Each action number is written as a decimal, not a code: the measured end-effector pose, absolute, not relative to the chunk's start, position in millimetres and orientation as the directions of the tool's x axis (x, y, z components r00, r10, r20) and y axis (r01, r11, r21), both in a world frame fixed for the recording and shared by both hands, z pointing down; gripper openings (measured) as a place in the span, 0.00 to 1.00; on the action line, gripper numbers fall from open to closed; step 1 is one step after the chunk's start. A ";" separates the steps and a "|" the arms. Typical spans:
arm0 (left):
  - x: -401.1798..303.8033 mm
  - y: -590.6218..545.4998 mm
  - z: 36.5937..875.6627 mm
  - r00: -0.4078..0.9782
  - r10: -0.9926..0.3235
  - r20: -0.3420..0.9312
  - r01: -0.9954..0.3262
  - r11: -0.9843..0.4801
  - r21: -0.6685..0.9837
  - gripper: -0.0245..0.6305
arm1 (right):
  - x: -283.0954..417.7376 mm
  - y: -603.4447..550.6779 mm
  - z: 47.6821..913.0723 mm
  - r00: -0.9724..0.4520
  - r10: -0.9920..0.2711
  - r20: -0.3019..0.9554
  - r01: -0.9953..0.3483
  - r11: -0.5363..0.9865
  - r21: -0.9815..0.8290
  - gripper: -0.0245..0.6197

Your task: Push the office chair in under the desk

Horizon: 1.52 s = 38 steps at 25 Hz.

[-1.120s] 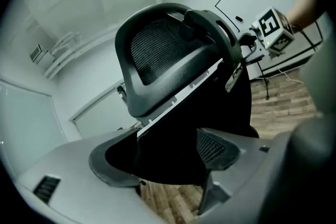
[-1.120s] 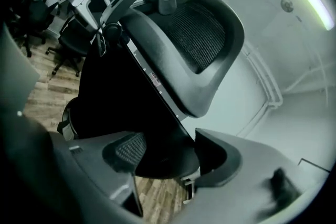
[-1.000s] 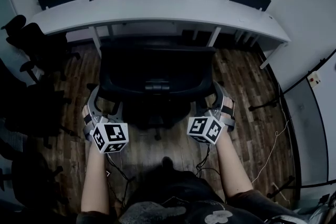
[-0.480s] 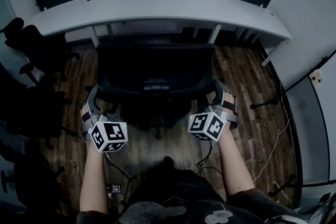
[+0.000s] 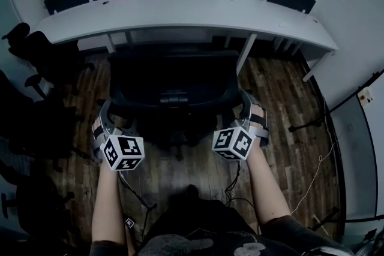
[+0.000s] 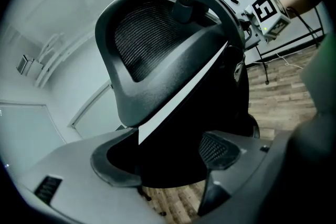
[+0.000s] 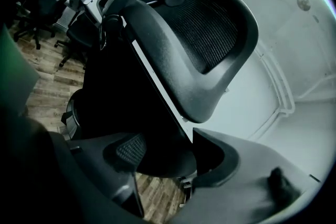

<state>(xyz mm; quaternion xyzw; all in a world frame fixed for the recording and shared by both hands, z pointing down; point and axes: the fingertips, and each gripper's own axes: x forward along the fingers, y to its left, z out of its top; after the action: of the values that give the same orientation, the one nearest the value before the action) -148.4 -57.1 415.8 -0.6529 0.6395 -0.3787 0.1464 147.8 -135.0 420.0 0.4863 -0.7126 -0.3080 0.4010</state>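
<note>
Office chair (image 5: 174, 84) stands mid-frame on the dark wooden floor (image 5: 282, 93). It faces the long pale bench (image 5: 180, 9) that runs across the upper part of the frame, and the top of its back lies just short of the bench's near edge. The left claw (image 6: 168, 165) is clamped on the left edge of the black mesh backrest, lower left of centre. The right claw (image 7: 176, 157) pinches the right edge the same way, lower right of centre. The person's bare forearms (image 5: 264, 189) reach up from the bottom of the frame. More dark chairs (image 5: 42, 57) crowd the left edge.
</note>
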 end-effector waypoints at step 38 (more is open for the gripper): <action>-249.2 -268.9 416.0 -0.020 -0.975 0.223 -0.724 -0.140 -0.675 0.56 | 47.2 -342.4 422.3 -0.146 -0.951 0.273 -0.488 0.310 0.816 0.45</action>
<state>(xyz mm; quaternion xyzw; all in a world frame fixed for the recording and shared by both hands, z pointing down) -249.2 -268.9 416.0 -0.6752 0.6291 -0.3379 0.1850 47.2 -342.4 422.3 0.5132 -0.7008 -0.2860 0.4046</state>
